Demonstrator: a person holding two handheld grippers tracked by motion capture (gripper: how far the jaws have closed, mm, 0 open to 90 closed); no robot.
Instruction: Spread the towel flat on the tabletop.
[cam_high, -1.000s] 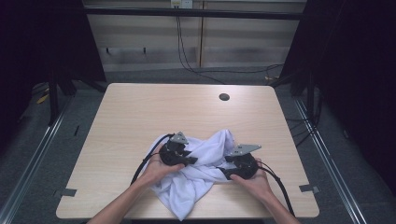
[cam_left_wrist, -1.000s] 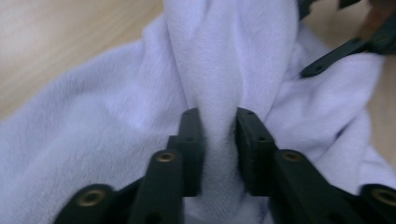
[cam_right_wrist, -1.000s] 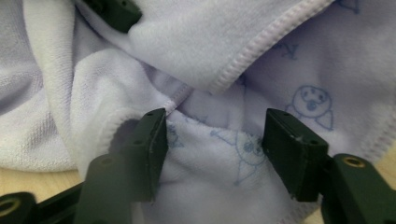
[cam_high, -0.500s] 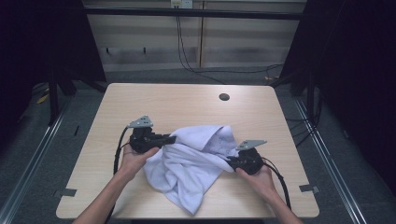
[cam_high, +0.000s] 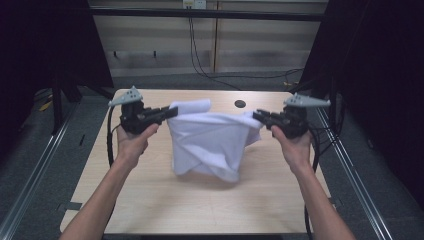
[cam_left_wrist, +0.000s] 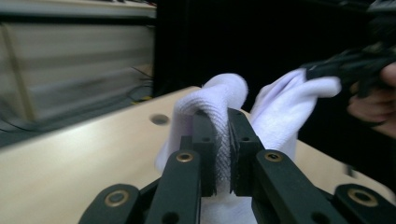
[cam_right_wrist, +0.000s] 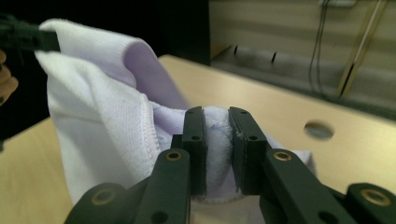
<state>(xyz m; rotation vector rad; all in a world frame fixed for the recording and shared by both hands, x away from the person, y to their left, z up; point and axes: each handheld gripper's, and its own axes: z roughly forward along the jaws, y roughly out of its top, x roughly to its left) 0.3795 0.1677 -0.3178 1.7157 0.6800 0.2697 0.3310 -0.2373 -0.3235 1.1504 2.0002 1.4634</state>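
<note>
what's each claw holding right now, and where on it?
Both hold the white cloth: left claw pinches its upper left edge, right claw its upper right edge, stretched between them above the table.

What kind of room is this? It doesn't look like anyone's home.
Probably a lab or recording booth: a bare wooden table ringed by black curtains, cables running down the back wall, and a person holding up a white cloth with the left gripper and right gripper.

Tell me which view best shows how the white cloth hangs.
High view: the white knitted cloth hangs whole, stretched between both tongs, its lower folds on the table. The two gripper views give close-ups of pinched edges.
</note>
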